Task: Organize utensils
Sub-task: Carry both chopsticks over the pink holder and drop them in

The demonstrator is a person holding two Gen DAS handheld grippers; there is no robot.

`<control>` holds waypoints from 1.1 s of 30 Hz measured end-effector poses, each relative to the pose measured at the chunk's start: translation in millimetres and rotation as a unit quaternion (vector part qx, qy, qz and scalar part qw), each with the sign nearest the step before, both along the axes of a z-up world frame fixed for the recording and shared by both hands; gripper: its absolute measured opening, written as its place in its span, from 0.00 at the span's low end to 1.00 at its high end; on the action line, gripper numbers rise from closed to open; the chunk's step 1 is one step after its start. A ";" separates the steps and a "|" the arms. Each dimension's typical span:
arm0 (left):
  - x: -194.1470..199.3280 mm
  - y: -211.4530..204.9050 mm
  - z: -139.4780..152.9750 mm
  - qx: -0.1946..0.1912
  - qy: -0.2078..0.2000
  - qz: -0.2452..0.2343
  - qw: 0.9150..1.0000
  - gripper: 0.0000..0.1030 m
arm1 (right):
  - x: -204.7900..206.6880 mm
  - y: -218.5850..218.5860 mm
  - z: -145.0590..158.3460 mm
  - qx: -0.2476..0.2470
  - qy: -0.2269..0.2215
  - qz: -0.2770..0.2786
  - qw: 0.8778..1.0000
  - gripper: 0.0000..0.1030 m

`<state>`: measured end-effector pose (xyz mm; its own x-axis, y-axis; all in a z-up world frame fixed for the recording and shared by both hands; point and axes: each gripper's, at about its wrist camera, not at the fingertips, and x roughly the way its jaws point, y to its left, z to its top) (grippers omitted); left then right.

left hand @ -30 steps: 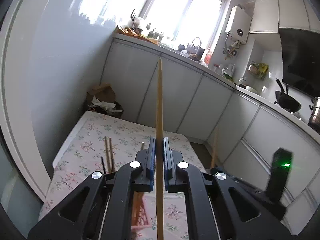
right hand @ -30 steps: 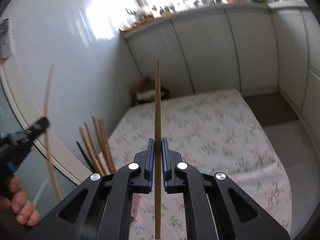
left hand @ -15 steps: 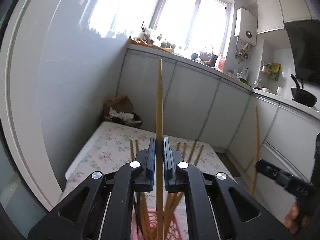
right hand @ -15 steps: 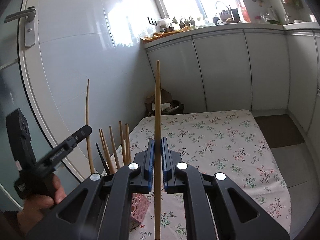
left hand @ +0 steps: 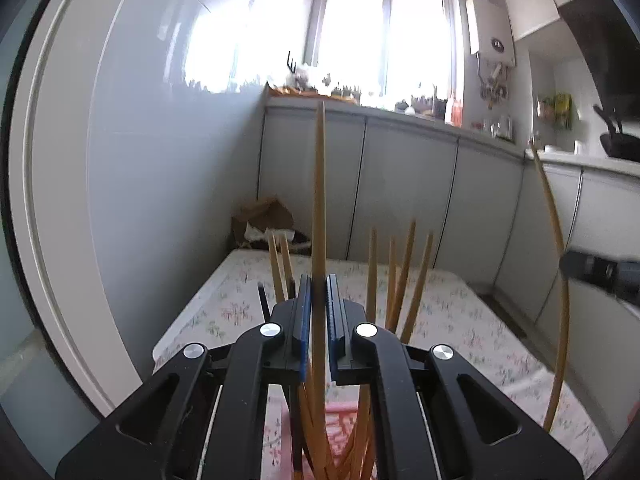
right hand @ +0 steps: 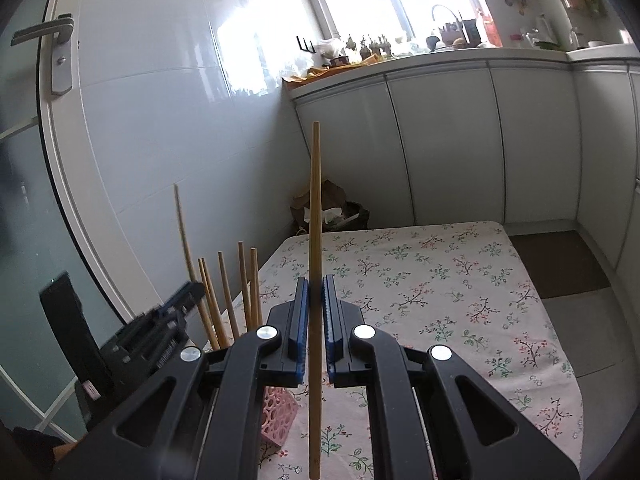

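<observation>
My left gripper (left hand: 318, 284) is shut on a wooden chopstick (left hand: 319, 200) held upright, its lower end down among several chopsticks (left hand: 400, 276) that stand in a pink perforated holder (left hand: 340, 432) right below the jaws. My right gripper (right hand: 315, 284) is shut on another upright wooden chopstick (right hand: 315, 216), held above the floral tablecloth to the right of the pink holder (right hand: 278, 416). The left gripper (right hand: 176, 308) shows at the left of the right wrist view, over the standing chopsticks (right hand: 228, 292). The right gripper (left hand: 600, 276) and its chopstick (left hand: 560, 280) show at the right edge of the left wrist view.
The table (right hand: 440, 280) has a floral cloth and stands against a white tiled wall (right hand: 160, 128). White cabinets (right hand: 460, 140) run behind it, with a brown bag of rubbish (right hand: 332, 208) in the corner. A door with a handle (right hand: 60, 56) is on the left.
My left gripper has come down over the pink holder, so its chopstick now stands among the others. My right gripper has moved closer and lower beside the holder, still holding its chopstick.
</observation>
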<state>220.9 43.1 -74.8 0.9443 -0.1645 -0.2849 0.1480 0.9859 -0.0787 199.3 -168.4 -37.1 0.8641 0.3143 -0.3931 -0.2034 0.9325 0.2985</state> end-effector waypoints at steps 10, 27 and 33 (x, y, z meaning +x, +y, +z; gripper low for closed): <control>-7.0 45.8 47.0 -0.110 0.110 0.018 0.988 0.54 | 5.3 5.9 -7.5 0.016 0.007 0.008 1.000 0.07; 6.6 91.0 53.1 -0.152 0.236 0.045 0.959 0.67 | 22.5 96.8 -25.2 0.025 -0.101 -0.047 0.993 0.07; 7.2 94.2 52.0 -0.157 0.246 0.045 0.955 0.67 | 21.3 110.0 -49.4 -0.006 -0.093 -0.043 0.995 0.07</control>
<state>228.1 137.3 -22.8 0.7227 -0.2390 -0.6486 -0.0686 0.9089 -0.4113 220.6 -58.4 -86.6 0.9455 0.2332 -0.2272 -0.1741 0.9518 0.2524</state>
